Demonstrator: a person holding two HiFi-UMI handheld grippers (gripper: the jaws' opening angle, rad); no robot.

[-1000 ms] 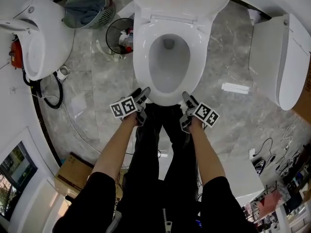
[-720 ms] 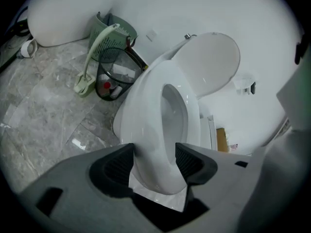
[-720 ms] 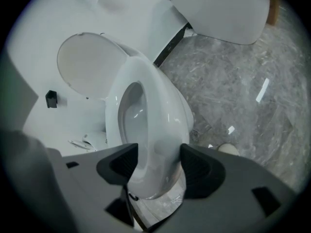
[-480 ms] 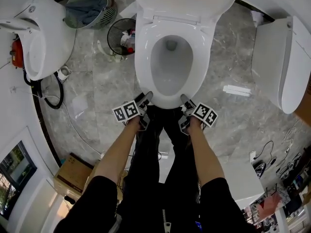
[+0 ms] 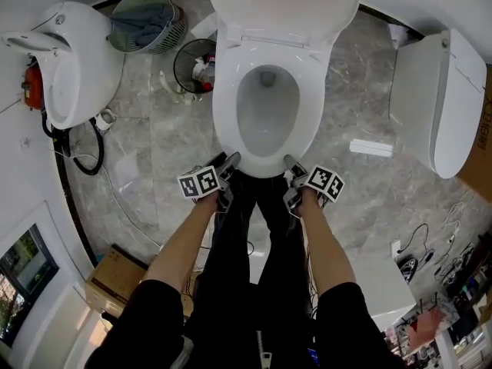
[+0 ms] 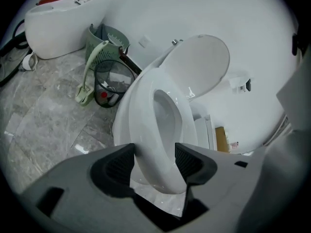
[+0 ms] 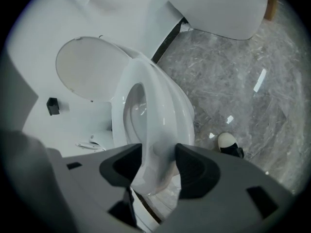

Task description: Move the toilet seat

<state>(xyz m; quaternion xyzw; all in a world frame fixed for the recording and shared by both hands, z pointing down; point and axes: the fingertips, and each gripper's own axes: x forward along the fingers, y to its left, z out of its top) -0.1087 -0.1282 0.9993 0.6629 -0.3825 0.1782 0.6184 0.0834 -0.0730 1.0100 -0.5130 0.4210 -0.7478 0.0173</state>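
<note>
The toilet seat (image 5: pixel 225 106) is seen lying down on the bowl (image 5: pixel 265 125) at the upper centre of the head view. Its long axis runs up the frame toward the raised lid (image 5: pixel 280 2), and its front tip is reached equally by both hands. At the tip's lower left, the left gripper (image 5: pixel 229 163) is held with jaws wide and opening slightly, the seat's front edge pinched between them. At lower right, the right gripper (image 5: pixel 290 164) is closing its jaws on the same edge.
</note>
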